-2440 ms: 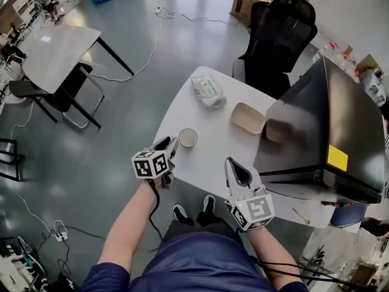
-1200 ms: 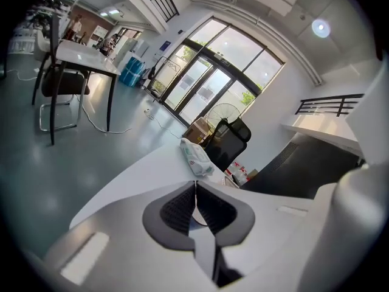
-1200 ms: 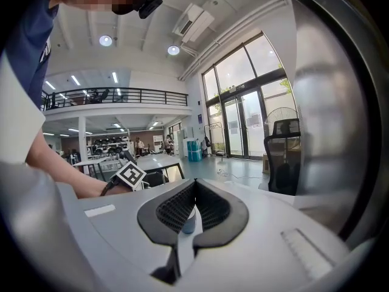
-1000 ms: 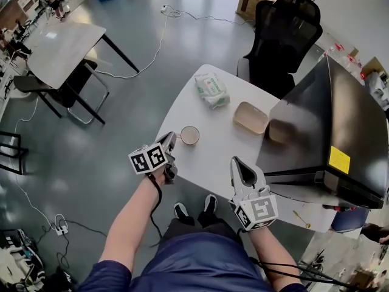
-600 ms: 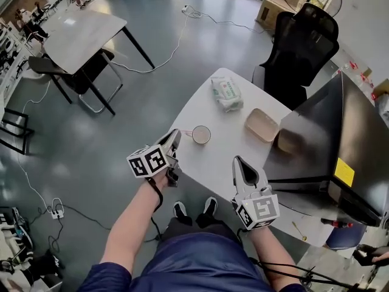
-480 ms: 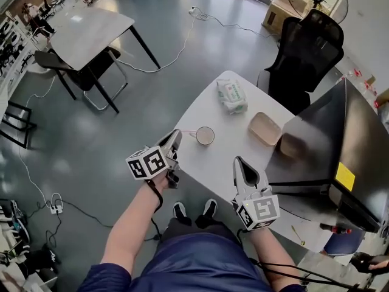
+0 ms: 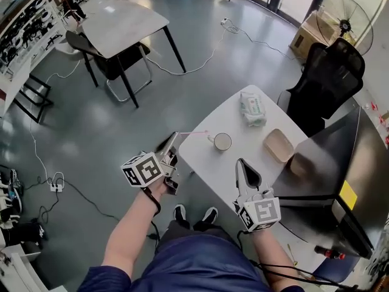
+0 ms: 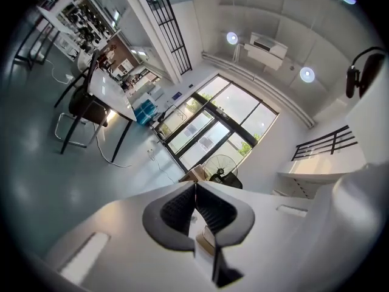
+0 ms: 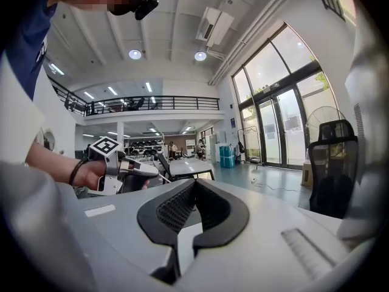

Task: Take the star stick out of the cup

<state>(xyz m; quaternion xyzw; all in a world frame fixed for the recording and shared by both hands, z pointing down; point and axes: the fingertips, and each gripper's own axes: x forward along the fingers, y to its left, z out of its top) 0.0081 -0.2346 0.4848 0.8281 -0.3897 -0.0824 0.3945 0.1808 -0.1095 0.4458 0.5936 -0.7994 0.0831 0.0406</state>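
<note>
Lower centre: right gripper (image 7: 241, 166) jaws together, empty, parked by the table (image 7: 209, 170) edge, likely not needed. Centre-left: left gripper (image 7: 172, 140) pinched on the thin star stick (image 7: 193, 134) by its end and holding it roughly level, probably for a sideways pull. Stick's far tip is just beside the cup (image 7: 222, 142), apparently clear of it.

Fingers (image 8: 176, 212) of the left gripper (image 8: 195, 185) pinch the thin star stick (image 8: 195, 191).
</note>
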